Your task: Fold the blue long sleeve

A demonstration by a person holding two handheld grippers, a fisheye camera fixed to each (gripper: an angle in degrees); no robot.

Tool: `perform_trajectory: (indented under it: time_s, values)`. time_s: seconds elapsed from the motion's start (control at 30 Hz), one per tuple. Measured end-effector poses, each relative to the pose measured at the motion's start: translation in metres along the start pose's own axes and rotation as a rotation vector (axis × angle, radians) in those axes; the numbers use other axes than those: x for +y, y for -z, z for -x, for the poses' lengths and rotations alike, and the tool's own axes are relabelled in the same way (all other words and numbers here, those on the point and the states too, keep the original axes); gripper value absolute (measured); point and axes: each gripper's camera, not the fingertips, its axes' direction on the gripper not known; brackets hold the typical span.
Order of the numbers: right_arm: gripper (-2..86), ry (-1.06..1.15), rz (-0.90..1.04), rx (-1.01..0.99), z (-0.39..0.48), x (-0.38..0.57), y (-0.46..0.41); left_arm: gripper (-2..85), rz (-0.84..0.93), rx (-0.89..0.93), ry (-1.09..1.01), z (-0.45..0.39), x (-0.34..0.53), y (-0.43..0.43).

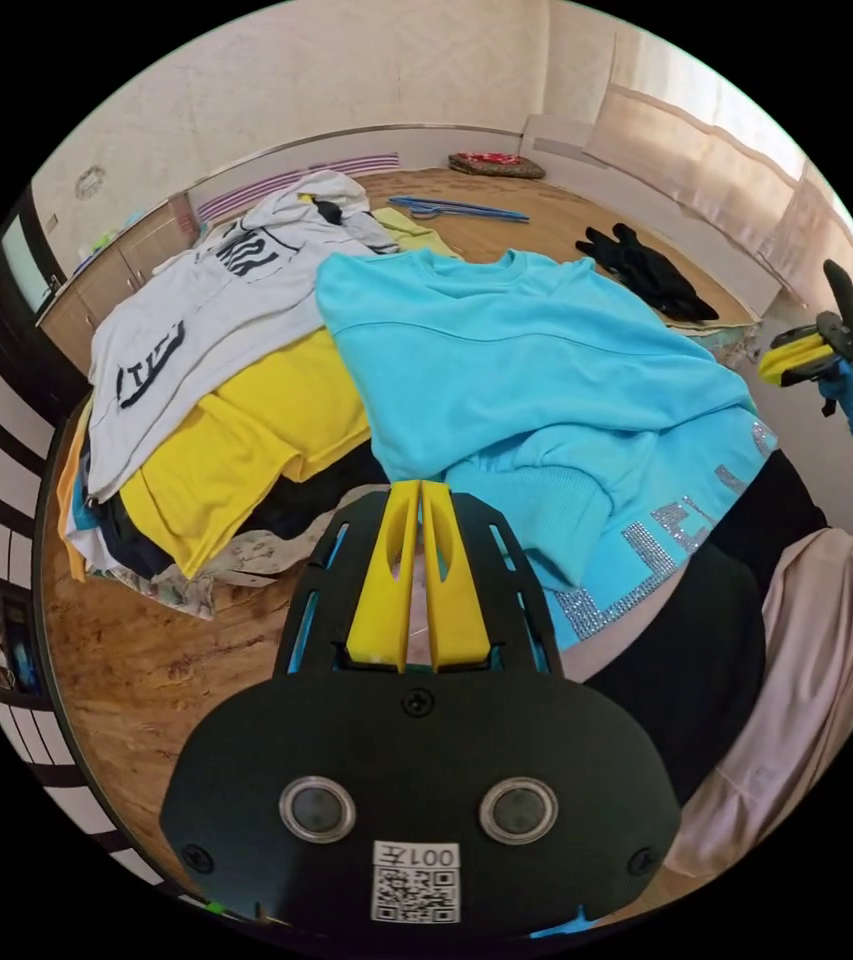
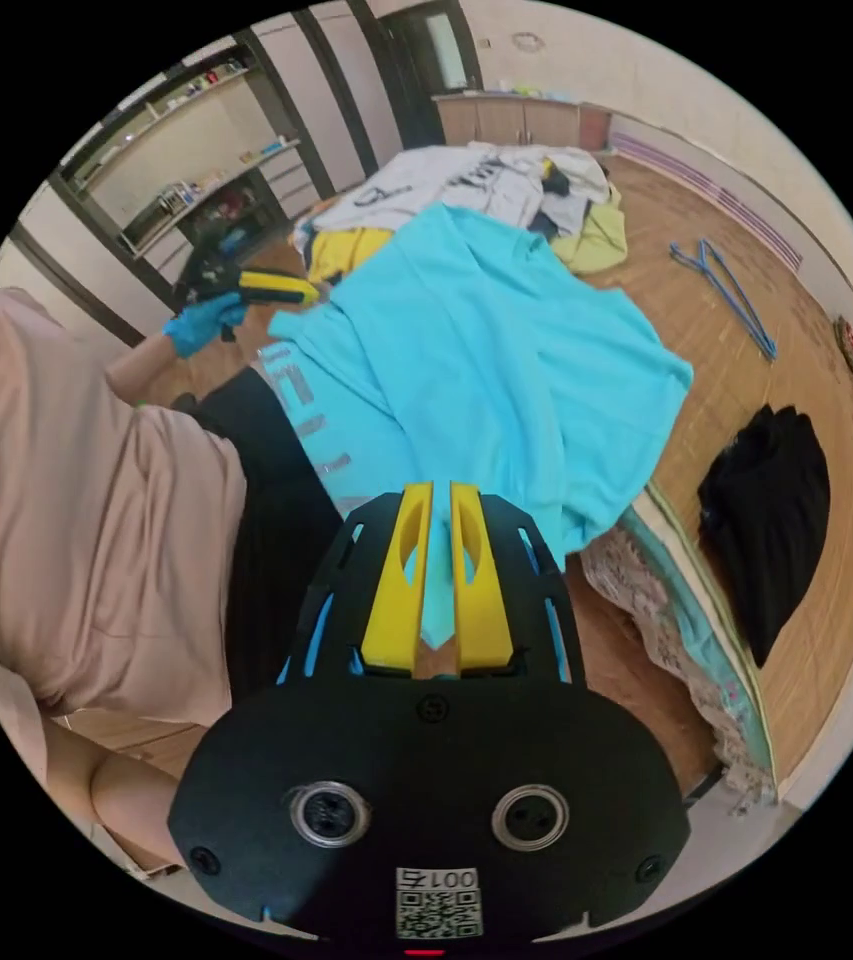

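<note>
The blue long sleeve (image 1: 536, 370) is lying at twelve o'clock of the left gripper (image 1: 419, 490), whose jaws are being held nearly closed on nothing; the right gripper (image 2: 433, 492), jaws likewise near-closed and empty, is being held at its hem.

Left gripper (image 1: 420, 487) jaws nearly closed, empty; right gripper (image 2: 442, 490) same.

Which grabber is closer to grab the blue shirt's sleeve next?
Left, probably. The left gripper sits beside the cuff of the blue long sleeve; the right gripper is held off beyond its edge.
</note>
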Motion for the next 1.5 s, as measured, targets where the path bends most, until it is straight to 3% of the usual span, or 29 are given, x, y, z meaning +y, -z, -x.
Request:
perform_trajectory:
  time_s: [0.23,0.37,0.77,1.0,1.17,1.5]
  values:
    - [6.7,0.048,-0.221,0.12,-0.018,-0.096,-0.008,3.4,0.026,-0.038,-0.033,0.011,-0.002,-0.016]
    - [8.3,0.057,-0.288,0.125,-0.022,-0.17,-0.05,1.7,0.035,0.01,0.021,0.013,-0.003,-0.025]
    - [12.4,0.042,-0.196,0.088,-0.015,-0.344,-0.161,2.5,0.016,-0.007,0.147,0.02,0.013,-0.024]
    - [9.4,0.001,-0.201,-0.012,-0.028,-0.383,-0.186,5.8,0.016,-0.002,0.018,0.03,0.026,-0.025]
    - [3.4,0.012,-0.207,-0.04,-0.029,-0.397,-0.199,1.0,-0.001,0.044,0.013,0.039,0.029,-0.035]
    - [0.8,0.113,-0.274,0.089,-0.005,-0.402,-0.179,-1.3,-0.143,0.052,0.112,0.061,0.052,-0.006]
